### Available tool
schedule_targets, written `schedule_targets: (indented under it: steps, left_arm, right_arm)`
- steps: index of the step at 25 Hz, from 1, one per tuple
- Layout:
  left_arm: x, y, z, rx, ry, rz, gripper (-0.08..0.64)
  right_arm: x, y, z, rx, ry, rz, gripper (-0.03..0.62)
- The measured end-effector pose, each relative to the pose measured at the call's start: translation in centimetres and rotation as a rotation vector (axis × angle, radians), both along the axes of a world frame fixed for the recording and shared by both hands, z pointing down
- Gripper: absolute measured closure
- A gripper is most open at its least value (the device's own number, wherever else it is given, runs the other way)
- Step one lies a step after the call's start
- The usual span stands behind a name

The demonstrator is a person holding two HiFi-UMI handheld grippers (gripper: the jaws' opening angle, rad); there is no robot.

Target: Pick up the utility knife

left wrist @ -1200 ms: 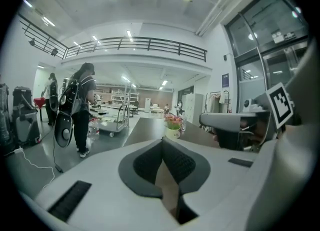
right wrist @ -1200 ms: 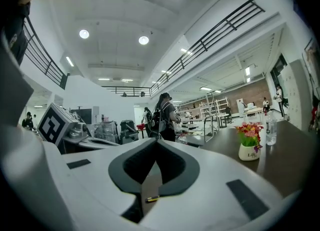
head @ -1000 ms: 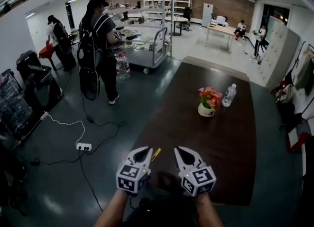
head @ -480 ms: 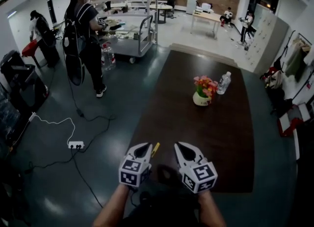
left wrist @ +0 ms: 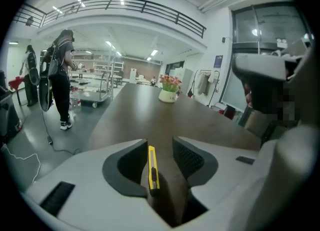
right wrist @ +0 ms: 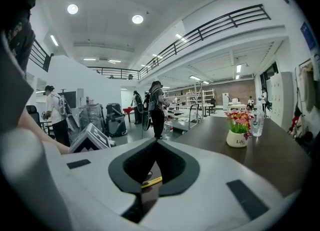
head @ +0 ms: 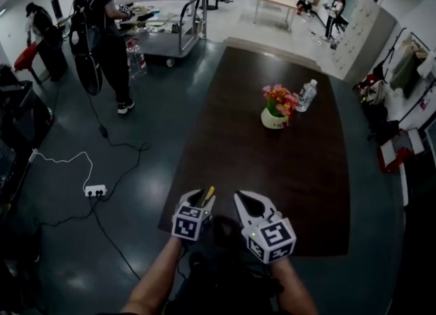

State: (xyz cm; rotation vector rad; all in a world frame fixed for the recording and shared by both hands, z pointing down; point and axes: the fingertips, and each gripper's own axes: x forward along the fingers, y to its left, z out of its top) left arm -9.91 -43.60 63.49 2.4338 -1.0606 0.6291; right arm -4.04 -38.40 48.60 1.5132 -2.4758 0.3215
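The utility knife, yellow with a black slider, lies flat on the dark brown table near its front left corner. My left gripper is down at the table, and its jaws have just been opening. The knife lies between them, close to the left pad, and neither pad presses on it. In the head view the knife pokes out at the tip of the left gripper. My right gripper hovers just to the right, fingertips together and empty. Its own view shows the right gripper closed, with the knife behind it.
A white pot of flowers and a clear water bottle stand at the table's far end. Left of the table, a power strip and cables lie on the floor. A person with a backpack stands by a cart.
My left gripper has dropped to the table and moved over the knife, and its jaws have gone from shut to open. The right gripper has sunk slightly.
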Motion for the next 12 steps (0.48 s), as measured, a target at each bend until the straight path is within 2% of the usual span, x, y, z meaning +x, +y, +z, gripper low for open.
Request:
schedule_targets:
  steps: [4,12]
  left_arm:
    - [0.7,-0.3,2.9,-0.038,-0.073,0.016,0.383]
    - [0.3,-0.2,6.0,-0.106,-0.196,0.002,0.383]
  right_arm:
    - [0.3,0.3,1.0,-0.023,0.011,0.002,0.581]
    - [1.5,1.0,1.9,-0.057,0.001,0.04,0.581]
